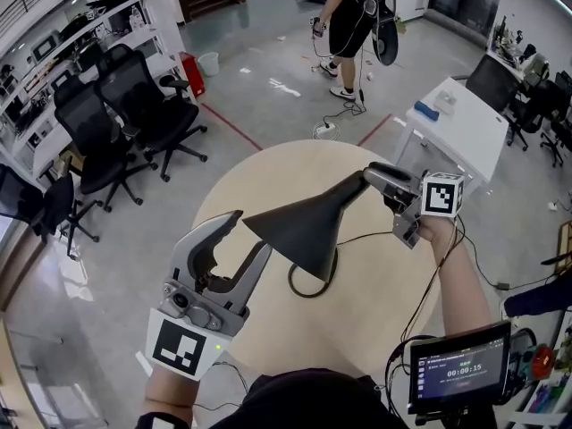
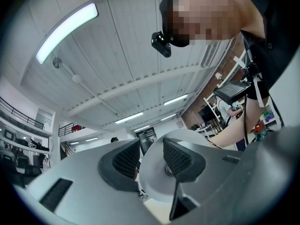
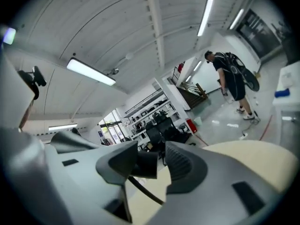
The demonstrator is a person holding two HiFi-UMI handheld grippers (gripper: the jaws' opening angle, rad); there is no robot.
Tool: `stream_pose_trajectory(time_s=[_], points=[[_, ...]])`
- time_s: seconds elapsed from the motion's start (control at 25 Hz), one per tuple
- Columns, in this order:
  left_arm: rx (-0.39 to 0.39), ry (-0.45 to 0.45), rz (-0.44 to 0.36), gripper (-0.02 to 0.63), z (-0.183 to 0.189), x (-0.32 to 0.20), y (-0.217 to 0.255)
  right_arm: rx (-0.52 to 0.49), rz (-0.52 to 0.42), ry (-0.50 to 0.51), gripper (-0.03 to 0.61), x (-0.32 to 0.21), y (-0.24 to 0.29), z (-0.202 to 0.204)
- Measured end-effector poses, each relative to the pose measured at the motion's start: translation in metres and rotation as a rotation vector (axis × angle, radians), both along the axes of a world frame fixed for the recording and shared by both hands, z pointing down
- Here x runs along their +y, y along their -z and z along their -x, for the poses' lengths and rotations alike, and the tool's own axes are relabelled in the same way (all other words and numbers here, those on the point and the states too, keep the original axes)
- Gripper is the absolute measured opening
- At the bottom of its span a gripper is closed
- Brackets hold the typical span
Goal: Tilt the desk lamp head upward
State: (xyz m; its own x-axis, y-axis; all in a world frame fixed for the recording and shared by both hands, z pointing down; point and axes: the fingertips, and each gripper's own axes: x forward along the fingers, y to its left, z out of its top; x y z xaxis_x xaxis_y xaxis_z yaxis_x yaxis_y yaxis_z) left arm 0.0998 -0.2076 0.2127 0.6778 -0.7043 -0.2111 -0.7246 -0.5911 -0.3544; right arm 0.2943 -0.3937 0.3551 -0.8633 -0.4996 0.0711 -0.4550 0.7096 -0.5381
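Right gripper (image 1: 386, 190) released: jaws apart around lamp head (image 1: 308, 226) neck, toward the table (image 1: 357, 329) far-right edge. Left gripper (image 1: 253, 231) open, tips beside its rim.

Black conical desk lamp head (image 1: 308, 226), tilted above the round table (image 1: 268, 172), mouth seemingly facing down-left.

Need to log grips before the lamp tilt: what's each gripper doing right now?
Left gripper: open, with the lamp shade rim in the gap, not clamped.
Right gripper: open, with the lamp neck between the jaws, not pressed.
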Motion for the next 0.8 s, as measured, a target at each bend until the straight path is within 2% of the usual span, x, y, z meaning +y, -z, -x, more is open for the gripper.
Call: stream_pose_trajectory(time_s=[0.08, 0.2, 0.28, 0.8], points=[[-0.002, 0.004, -0.002, 0.166, 0.001, 0.001, -0.001, -0.043, 0.053, 0.008, 0.169, -0.002, -0.003, 0.002], [-0.001, 0.010, -0.001, 0.164, 0.004, 0.000, -0.001, -0.170, 0.179, 0.009, 0.167, -0.004, -0.011, 0.003], [-0.003, 0.011, -0.002, 0.164, 0.003, -0.001, -0.001, -0.233, 0.226, 0.004, 0.167, -0.004, -0.015, 0.003], [0.008, -0.012, -0.046, 0.164, -0.004, -0.018, 0.023, -0.436, 0.303, -0.048, 0.166, -0.002, -0.031, 0.009]])
